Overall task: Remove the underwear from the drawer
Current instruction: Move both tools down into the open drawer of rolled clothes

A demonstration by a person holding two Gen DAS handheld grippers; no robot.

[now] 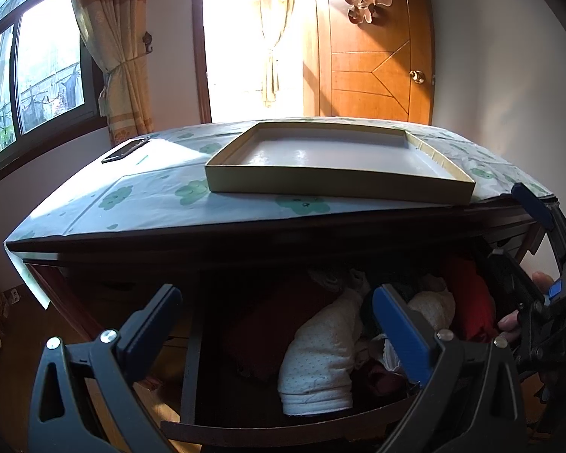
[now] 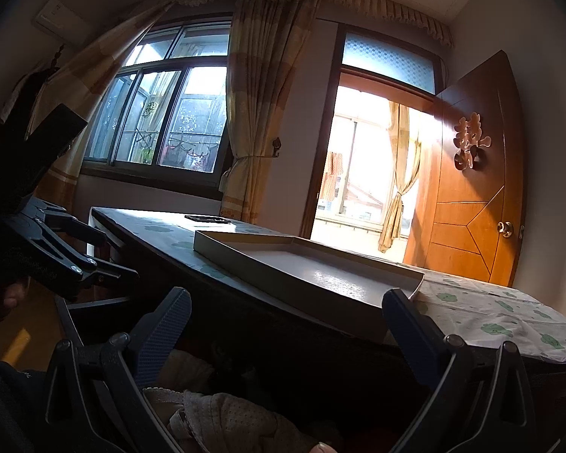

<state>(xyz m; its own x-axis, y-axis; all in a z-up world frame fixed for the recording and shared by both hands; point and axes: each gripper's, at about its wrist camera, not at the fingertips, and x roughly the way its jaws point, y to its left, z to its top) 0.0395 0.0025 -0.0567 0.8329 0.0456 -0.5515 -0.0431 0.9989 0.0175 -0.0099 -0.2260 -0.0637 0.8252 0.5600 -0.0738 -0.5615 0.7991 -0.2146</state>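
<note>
1. Hovering above the pulled-out drawer [image 1: 283,428], the left tongs [image 1: 279,321] stand with their blue-padded fingers [image 1: 400,324] wide apart, gripping nothing.
2. Below them the drawer is full of folded clothing: a pale dotted garment [image 1: 320,362], rolled and lying near the front wall, looks like the underwear, with dark red cloth [image 1: 471,302] to its right and a flat dark red piece [image 1: 268,324] to its left.
3. Seen from the right wrist, the right tongs [image 2: 286,324] are likewise spread open and empty, held over the drawer's contents; a beige dotted piece with a lace edge [image 2: 222,419] lies just beneath and between their fingers.
4. From the left wrist view the right tongs' frame [image 1: 547,264] shows at the far right, with fingertips of a hand [image 1: 509,324] on its handle.
5. Above the drawer, the bench [image 1: 132,204] carries a sheet printed with green clovers, on which rests a shallow cardboard tray [image 1: 339,185], empty, near the front edge.
6. A dark phone [image 1: 126,150] lies on the bench's far left corner, well apart from the tray.
7. Behind stand a window [image 2: 162,128] with tied curtains and an open wooden door [image 2: 475,188].
</note>
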